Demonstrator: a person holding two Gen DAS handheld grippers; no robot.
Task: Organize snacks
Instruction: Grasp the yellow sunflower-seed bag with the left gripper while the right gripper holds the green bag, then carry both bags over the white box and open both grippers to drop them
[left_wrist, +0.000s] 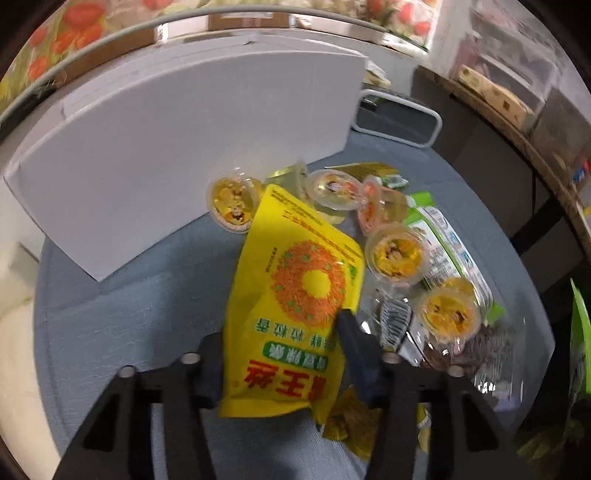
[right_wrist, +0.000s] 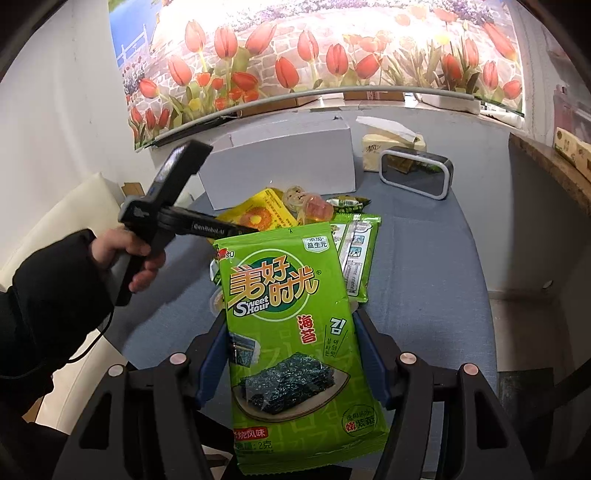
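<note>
Left gripper (left_wrist: 280, 354) pinching the yellow snack bag (left_wrist: 295, 295) by its lower end, lifted over the tabletop (left_wrist: 147, 302) near the middle. Right gripper (right_wrist: 288, 354) clamped on the green seaweed packet (right_wrist: 291, 325), raised toward the front edge. White box (left_wrist: 184, 155) standing at the back edge, jelly cups (left_wrist: 399, 254) scattered just beside it. Probably best carried one at a time to the box, grip kept firm and low, clearing the cups before releasing.
</note>
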